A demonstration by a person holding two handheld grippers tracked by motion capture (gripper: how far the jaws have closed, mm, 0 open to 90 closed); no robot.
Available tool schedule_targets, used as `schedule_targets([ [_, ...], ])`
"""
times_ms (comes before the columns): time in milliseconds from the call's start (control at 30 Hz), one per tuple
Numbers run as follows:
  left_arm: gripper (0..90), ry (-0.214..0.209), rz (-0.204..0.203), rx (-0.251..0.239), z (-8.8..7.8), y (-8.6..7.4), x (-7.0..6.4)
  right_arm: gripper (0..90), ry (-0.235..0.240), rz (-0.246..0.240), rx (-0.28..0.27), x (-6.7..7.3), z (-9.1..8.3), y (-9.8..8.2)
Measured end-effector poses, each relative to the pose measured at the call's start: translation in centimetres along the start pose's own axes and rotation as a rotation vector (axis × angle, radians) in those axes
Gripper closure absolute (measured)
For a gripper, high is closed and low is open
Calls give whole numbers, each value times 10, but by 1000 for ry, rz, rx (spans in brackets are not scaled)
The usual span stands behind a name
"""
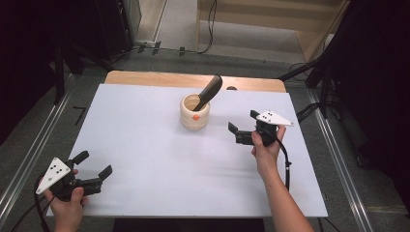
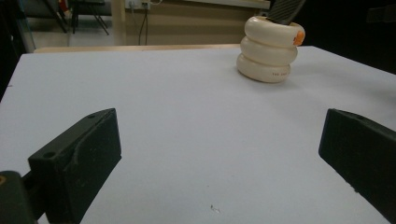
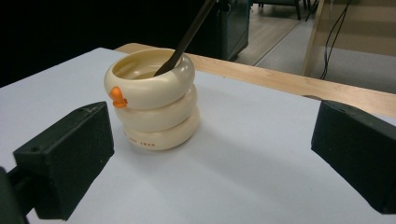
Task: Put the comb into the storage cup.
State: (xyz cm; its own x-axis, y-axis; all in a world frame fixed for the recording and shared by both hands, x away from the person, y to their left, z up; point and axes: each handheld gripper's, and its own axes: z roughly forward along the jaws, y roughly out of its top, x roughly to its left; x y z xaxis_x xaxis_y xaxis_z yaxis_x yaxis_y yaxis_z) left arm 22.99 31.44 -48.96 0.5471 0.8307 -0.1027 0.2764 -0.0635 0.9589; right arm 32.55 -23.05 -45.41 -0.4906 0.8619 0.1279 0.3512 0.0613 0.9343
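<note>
So there's a cream ribbed holder [image 1: 195, 112], kind of like three stacked rings with a little orange knob on the top ring, sitting toward the back middle of the white tabletop [image 1: 159, 159]. A black utensil handle [image 1: 209, 91] leans out of it, tilted up toward the far right. The right gripper [image 1: 243, 128] is near the holder, off to its right, jaws spread wide with nothing between them and pointed at it. The left gripper [image 1: 93, 164] hangs over the near left corner, well apart from the holder, jaws released too and not grasping anything.
</note>
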Motion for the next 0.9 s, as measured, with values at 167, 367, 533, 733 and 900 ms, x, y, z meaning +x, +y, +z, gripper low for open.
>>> schedule_targets([
  [167, 0, 1, 1, 0, 0, 0, 0, 0, -7, -4, -7, -4, -10, -6],
  [367, 0, 1, 1, -1, 0, 0, 0, 0, -23, -11, -9, -10, -22, -13],
  [533, 0, 1, 2, 0, 0, 0, -1, 0, -29, -7, -11, -13, -32, -20],
  [733, 0, 3, 3, 1, 0, 0, -1, 0, -41, -2, -14, -19, -45, -30],
  [900, 0, 4, 2, 1, 0, 0, -1, 0, -57, 5, -21, -22, -56, -38],
])
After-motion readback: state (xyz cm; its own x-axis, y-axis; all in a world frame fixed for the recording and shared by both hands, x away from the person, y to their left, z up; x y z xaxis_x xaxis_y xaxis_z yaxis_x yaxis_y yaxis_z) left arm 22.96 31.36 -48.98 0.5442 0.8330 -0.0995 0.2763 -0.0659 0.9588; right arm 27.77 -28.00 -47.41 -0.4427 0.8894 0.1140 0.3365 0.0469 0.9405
